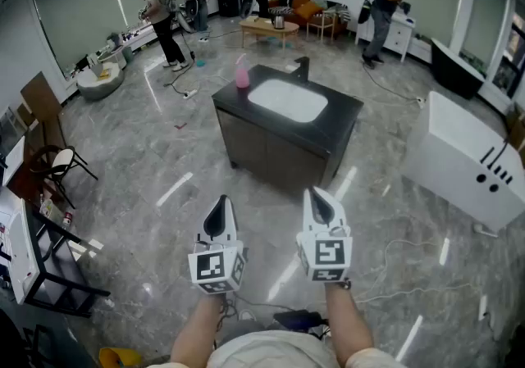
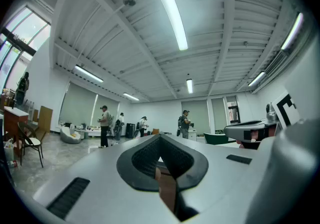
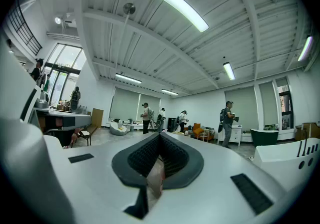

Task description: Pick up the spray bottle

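Note:
A pink spray bottle stands upright on the back left corner of a black-topped sink cabinet in the middle of the room. In the head view both grippers are held level, side by side, low in the picture and well short of the cabinet. My left gripper has its jaws pressed together with nothing between them, and its own view shows the dark pads meeting. My right gripper is shut and empty too, its pads closed in its own view.
The cabinet holds a white basin and a black faucet. A white unit lies at the right, a chair and shelving at the left. Cables trail over the marble floor. Several people stand at the far wall.

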`<state>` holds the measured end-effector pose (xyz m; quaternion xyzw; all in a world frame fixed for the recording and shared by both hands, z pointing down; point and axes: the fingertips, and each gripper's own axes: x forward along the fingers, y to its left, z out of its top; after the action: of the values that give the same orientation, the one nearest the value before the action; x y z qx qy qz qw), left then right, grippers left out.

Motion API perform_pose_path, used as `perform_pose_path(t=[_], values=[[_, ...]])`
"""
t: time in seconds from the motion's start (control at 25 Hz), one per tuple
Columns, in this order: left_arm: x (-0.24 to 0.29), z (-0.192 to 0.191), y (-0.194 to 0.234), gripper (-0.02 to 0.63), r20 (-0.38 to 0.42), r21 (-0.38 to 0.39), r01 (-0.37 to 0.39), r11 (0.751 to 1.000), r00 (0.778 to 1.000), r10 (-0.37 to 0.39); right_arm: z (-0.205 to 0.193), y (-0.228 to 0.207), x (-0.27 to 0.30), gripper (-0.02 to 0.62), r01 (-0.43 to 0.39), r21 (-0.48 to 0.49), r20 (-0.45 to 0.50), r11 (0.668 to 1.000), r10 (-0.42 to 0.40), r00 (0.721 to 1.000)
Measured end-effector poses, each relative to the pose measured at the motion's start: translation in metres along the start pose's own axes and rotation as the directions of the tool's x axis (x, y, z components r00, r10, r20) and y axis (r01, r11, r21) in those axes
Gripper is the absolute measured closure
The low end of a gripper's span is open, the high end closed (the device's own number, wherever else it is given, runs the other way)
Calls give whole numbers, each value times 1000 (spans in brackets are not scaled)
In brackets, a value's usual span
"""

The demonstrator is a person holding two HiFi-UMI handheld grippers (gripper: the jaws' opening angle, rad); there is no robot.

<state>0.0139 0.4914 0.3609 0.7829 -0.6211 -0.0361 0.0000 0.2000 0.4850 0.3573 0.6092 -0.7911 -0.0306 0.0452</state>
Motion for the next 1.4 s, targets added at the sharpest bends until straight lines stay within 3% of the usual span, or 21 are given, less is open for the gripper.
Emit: perform_pose_path(t=[0.64, 0.96, 1.4], values=[[24, 0, -5, 606, 2, 32, -26, 999, 1000, 26, -9, -9, 31, 594, -36, 16, -1, 999, 36, 999], [77, -10, 34, 606, 6, 15, -23, 1000, 1000, 23, -16, 3, 97, 594, -47, -6, -8, 999, 47, 999], [182, -15, 124, 606, 5, -8, 9, 1000, 1000, -9, -7, 32, 230, 593, -22, -12, -19, 1000, 21, 1000]])
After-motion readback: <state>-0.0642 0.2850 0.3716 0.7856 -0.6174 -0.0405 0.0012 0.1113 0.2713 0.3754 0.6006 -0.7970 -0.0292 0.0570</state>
